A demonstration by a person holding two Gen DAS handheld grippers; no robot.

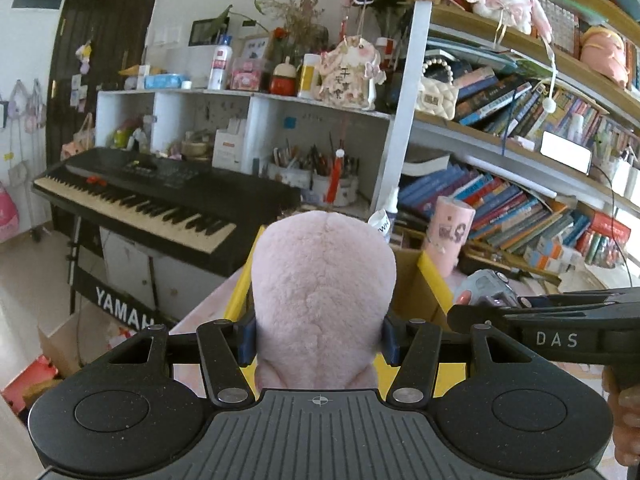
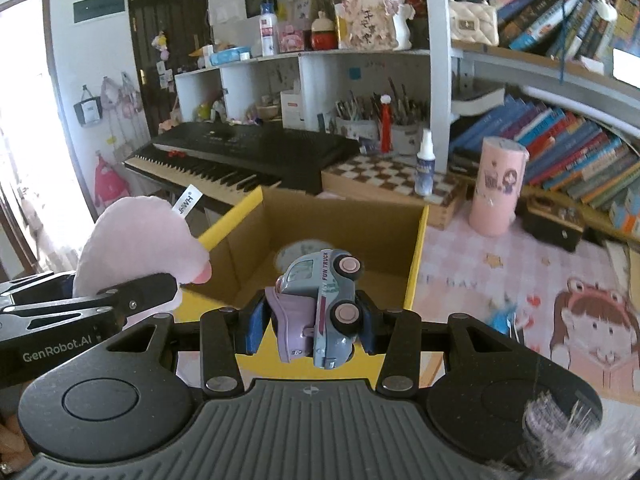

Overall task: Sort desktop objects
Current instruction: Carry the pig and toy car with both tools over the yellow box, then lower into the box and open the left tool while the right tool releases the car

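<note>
Pinching a pink plush toy [image 1: 320,300], the left claw [image 1: 318,340] is held beside a cardboard box [image 2: 340,220]. A toy truck [image 2: 320,308] is gripped on its side by the right claw [image 2: 312,328].

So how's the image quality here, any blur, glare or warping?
Left wrist view: fisheye bends the bookshelf; pink plush toy sharp. Right wrist view: doorway at left blown out by daylight, desk mat at right smeared, toy truck crisp.

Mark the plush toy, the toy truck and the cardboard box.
plush toy [image 1: 324,296], left wrist view, middle of its pink fur.
toy truck [image 2: 326,312], right wrist view, grey-blue side panel between the wheels.
cardboard box [image 2: 352,220], right wrist view, inner back wall.
</note>
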